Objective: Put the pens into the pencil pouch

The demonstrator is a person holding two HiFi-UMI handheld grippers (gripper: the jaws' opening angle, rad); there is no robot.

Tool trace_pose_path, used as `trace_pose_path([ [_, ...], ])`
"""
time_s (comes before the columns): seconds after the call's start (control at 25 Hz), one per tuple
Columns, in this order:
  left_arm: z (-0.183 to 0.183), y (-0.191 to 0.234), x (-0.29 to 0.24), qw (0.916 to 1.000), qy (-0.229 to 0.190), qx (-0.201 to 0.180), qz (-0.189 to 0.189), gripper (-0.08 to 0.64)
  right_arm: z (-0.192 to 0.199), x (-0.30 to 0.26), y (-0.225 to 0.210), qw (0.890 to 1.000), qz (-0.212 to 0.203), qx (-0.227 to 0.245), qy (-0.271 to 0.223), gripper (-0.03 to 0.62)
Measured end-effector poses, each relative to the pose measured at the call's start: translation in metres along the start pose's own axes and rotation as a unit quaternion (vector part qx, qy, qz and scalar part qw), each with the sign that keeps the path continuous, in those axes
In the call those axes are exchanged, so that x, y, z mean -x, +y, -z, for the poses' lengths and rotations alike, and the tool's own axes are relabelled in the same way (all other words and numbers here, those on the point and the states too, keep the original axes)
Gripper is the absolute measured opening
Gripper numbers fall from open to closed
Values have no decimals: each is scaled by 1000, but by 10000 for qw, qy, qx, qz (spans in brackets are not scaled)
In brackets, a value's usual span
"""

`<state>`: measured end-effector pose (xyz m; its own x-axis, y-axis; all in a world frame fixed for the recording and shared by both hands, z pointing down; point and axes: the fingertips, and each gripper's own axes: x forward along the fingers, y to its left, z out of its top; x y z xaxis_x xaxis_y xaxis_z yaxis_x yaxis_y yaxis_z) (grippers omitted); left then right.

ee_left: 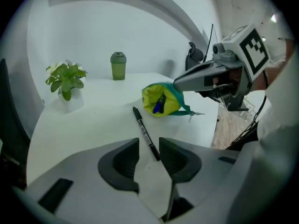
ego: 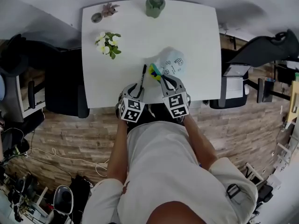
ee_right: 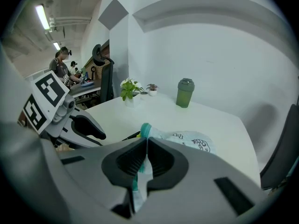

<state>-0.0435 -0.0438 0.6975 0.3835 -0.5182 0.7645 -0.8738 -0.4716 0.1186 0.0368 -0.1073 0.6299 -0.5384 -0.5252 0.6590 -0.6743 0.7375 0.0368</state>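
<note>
A black pen [ego: 142, 76] lies on the white table [ego: 187, 27], just left of the pale blue pencil pouch [ego: 173, 62]. The pouch's mouth faces the left gripper view, showing its yellow-green lining [ee_left: 159, 94] and blue pens [ee_left: 160, 104] inside. My left gripper [ee_left: 149, 146] stands open around the near end of the black pen [ee_left: 142, 129]; the tip lies close to the right-hand pad, and the other pad is clear of it. My right gripper [ee_right: 145, 146] is shut on the pouch's teal zipper edge [ee_right: 145, 129] and holds the mouth up.
A green tumbler [ego: 155, 6] stands at the table's far edge, with a small pot plant [ego: 109, 8] at the far left corner. A white-flowered plant [ego: 108, 43] sits on the left side. Black chairs [ego: 65, 90] flank the table.
</note>
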Motion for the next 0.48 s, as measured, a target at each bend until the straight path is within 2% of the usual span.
trace_pose_path([
  [0.28, 18, -4, -13, 9994, 163, 244, -199, 103, 5, 1, 2, 9996, -214, 156, 22, 12],
  [0.48, 19, 1, -14, 9989, 211, 147, -390, 42, 7, 2, 1, 9995, -254, 182, 26, 12],
])
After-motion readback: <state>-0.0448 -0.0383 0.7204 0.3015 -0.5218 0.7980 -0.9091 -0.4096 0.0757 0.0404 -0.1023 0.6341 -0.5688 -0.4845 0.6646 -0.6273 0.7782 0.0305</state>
